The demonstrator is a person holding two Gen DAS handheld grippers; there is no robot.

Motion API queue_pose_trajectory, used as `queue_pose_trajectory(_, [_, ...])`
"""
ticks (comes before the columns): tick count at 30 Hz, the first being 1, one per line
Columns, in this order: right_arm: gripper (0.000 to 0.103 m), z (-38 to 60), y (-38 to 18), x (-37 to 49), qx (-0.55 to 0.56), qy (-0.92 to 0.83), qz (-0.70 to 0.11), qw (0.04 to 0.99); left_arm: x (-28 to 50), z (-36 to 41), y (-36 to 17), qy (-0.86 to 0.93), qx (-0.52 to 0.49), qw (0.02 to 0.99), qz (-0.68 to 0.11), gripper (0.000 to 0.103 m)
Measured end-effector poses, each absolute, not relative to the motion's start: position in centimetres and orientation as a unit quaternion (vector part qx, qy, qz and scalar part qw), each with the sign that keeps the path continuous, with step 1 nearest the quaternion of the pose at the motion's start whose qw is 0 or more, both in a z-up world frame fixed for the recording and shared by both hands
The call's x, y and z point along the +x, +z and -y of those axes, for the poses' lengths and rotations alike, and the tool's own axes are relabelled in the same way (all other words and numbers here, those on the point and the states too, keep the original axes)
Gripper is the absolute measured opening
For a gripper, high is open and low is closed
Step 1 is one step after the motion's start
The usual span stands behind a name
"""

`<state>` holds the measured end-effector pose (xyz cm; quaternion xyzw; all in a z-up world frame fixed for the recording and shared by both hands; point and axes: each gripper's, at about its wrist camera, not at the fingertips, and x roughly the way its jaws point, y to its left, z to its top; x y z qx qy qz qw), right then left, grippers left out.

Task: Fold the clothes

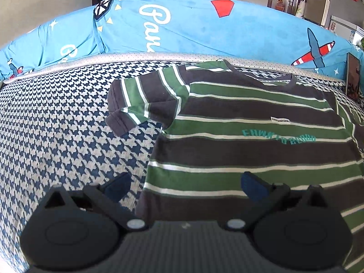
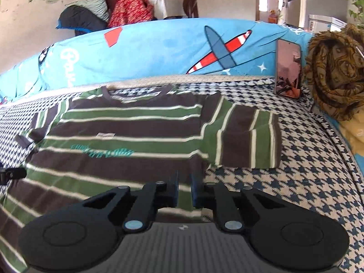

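Observation:
A green, dark grey and white striped T-shirt (image 1: 250, 141) lies flat, front up, on the houndstooth bed cover, collar toward the far side and both sleeves spread out. My left gripper (image 1: 184, 186) is open, its blue-padded fingers (image 1: 117, 186) wide apart over the shirt's lower left side edge, one on either side of it. In the right wrist view the shirt (image 2: 127, 132) fills the left half. My right gripper (image 2: 183, 188) sits low at the shirt's right side below the sleeve (image 2: 245, 136). Its jaws are drawn nearly together with green fabric in the slim gap.
A blue bolster (image 1: 193, 25) printed with planes runs along the far side of the houndstooth cover (image 1: 56, 136). A phone (image 2: 287, 68) leans against it at the right, next to a brown patterned cloth heap (image 2: 334, 72). Piled clothes and furniture stand beyond the bed.

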<state>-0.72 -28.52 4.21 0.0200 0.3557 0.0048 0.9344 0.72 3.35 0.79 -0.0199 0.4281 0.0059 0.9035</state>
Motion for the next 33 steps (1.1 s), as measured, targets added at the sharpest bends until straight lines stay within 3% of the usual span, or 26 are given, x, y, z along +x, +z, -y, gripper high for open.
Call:
queue_pose_trajectory(10, [0.010,36.2,4.8,4.0,0.084,-0.128,-0.322,0.934,2.4,-2.7,0.7,-0.035,-0.059,0.890,-0.450,0.103])
queue_pose_trajectory(12, [0.014,37.8,4.7,5.0,0.114,-0.136,-0.326,0.929,2.3,-2.8,0.9,-0.045,-0.073,0.889,-0.450,0.103])
queue_pose_trajectory(17, [0.035,39.2,4.0,6.8,0.154,-0.151,-0.331,0.919,2.3,-2.9,1.3,-0.054,-0.093,0.886,-0.451,0.103])
queue_pose_trajectory(23, [0.040,38.2,2.3,9.3,0.131,-0.170,-0.357,0.909,2.3,-3.4,1.1,-0.052,-0.107,0.881,-0.459,0.103])
queue_pose_trajectory(25, [0.039,37.4,2.3,9.8,0.099,-0.177,-0.355,0.913,2.3,-3.5,1.0,-0.050,-0.108,0.880,-0.459,0.103])
queue_pose_trajectory(26, [0.026,37.0,2.3,10.0,0.088,-0.177,-0.354,0.914,2.3,-3.6,1.0,-0.049,-0.109,0.880,-0.459,0.103])
queue_pose_trajectory(27, [0.020,36.7,2.3,10.1,0.082,-0.174,-0.350,0.917,2.2,-3.7,1.0,-0.048,-0.110,0.881,-0.458,0.103])
queue_pose_trajectory(33, [0.013,35.0,4.2,9.3,0.098,-0.174,-0.301,0.932,2.2,-4.6,1.0,-0.038,-0.117,0.881,-0.457,0.103])
